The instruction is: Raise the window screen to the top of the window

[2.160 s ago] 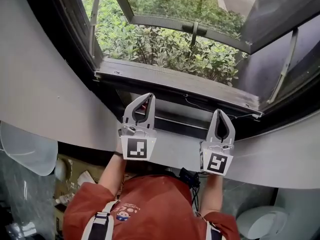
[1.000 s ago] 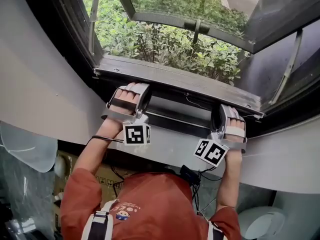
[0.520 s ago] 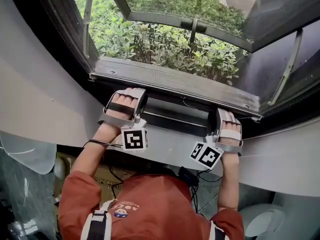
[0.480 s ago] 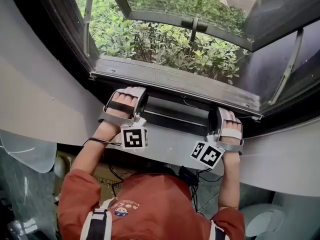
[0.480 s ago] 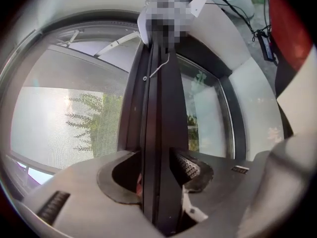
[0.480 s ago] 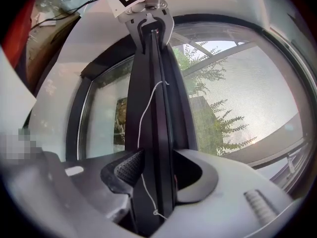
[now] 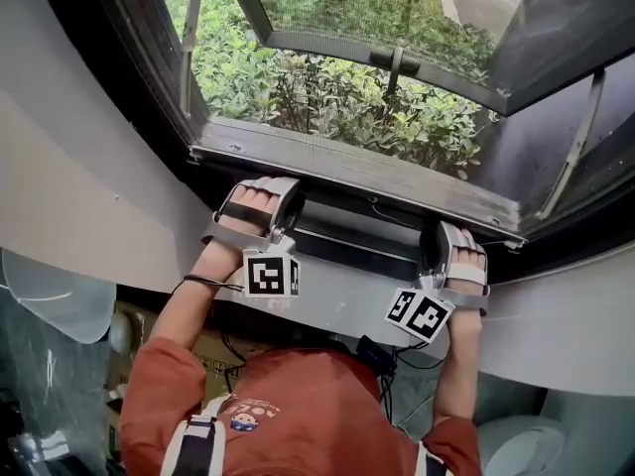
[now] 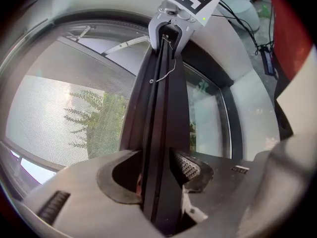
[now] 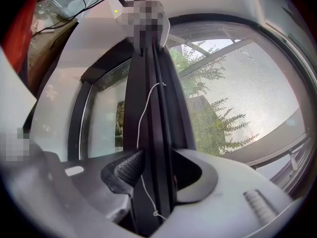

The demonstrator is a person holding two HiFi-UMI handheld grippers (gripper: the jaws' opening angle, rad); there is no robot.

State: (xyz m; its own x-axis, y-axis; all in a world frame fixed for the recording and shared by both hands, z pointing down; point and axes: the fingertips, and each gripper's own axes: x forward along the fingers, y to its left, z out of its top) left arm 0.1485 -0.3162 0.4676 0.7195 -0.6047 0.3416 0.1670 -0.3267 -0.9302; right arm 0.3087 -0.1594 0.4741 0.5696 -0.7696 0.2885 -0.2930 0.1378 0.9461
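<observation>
Window screen's bottom rail (image 7: 349,246) sits low, just inside the sill (image 7: 347,170), pinched by the left gripper (image 7: 256,202) and right gripper (image 7: 452,256) — set well apart, likely to lift it level — shrubs (image 7: 327,92) beyond

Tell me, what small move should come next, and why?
Probably lift both hands together, evenly. The left tool and the right tool each clamp the screen's dark bar, which lies low at the bottom of the window, not yet raised.
</observation>
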